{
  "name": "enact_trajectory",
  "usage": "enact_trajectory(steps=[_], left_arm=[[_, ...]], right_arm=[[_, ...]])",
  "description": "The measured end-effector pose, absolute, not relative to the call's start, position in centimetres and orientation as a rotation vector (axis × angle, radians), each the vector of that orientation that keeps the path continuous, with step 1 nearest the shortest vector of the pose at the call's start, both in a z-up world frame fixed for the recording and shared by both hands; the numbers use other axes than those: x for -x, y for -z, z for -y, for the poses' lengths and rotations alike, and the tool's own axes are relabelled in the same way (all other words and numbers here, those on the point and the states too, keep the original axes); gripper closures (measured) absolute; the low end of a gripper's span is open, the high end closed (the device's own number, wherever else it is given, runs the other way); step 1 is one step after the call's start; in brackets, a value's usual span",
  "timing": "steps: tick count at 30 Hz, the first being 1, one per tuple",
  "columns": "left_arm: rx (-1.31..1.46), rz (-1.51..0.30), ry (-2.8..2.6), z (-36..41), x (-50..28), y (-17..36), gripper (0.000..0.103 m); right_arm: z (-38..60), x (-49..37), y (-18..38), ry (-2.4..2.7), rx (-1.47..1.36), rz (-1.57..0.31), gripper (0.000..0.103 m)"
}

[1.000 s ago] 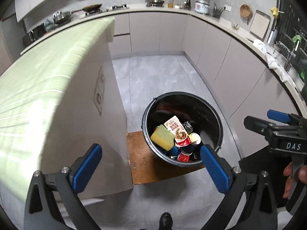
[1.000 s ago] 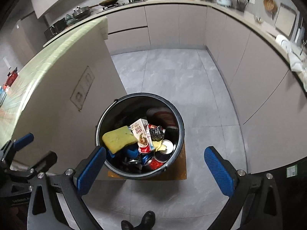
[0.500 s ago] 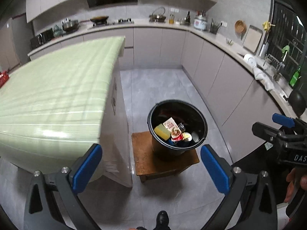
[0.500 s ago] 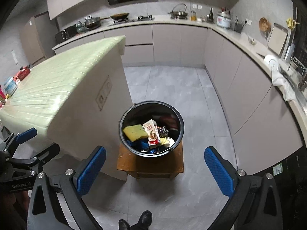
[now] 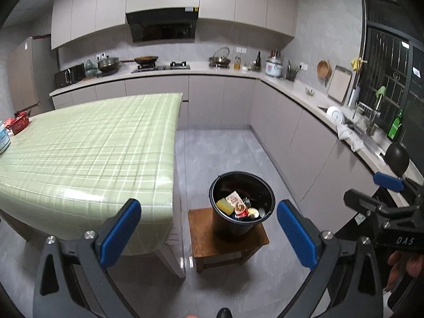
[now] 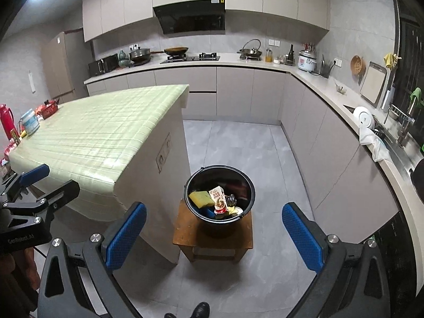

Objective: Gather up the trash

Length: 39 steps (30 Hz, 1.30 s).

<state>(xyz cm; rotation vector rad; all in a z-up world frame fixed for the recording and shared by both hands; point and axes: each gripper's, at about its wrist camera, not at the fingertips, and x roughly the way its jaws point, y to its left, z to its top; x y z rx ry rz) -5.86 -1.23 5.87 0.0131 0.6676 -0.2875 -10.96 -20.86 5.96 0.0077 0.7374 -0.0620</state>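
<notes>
Large green-checked bench point(image 5: 87, 145) to the left, nothing lying on its near and middle stretch. Beside its end, on the floor, a low wooden stool point(image 5: 201, 238) carrying the black bucket point(image 5: 230, 228). Inside the bucket, the collected trash: a yellow sponge point(image 5: 224, 203), a printed carton point(image 5: 237, 206), and cans or cups too small to tell apart.

Left tongs point(image 5: 209, 206) spread wide, gripping nothing, held high and well apart from the bucket. Right tongs point(image 6: 214, 209) likewise spread wide and gripping nothing, at much the same height.

Probably a check for leftovers, with most of the collecting apparently done. To do it well:
- Sweep along the bench to its far end before reaching for anything.
- Keep both tongs wide until over a chosen piece, then come down from above.
- Keep the two tongs apart from each other, since each shows at the edge of the other's view.
- Drop over the middle of the bucket, not its rim.

Only from the right wrist: a red flask point(image 6: 5, 119) at the far end of the bench, a socket plate point(image 6: 164, 153) on the bench's end panel, and the left tongs side-on. From both, a pale tub point(image 6: 29, 124) and a red box point(image 6: 49, 110); trash or not, cannot tell. Only from the left wrist: a dark round object point(image 5: 396, 155) near the sink, and fingers point(image 5: 405, 265) on the right tongs' handle.
</notes>
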Motion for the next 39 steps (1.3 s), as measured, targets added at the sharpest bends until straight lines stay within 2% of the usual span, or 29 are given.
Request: enact_trajectory(steps=[39], left_arm=[[-0.018, -0.631, 0.3, 1.5, 7.1, -6.8, 0.0]], right_arm=[[20.0, 11.0, -6.7, 0.049, -0.003, -0.71, 0.0]])
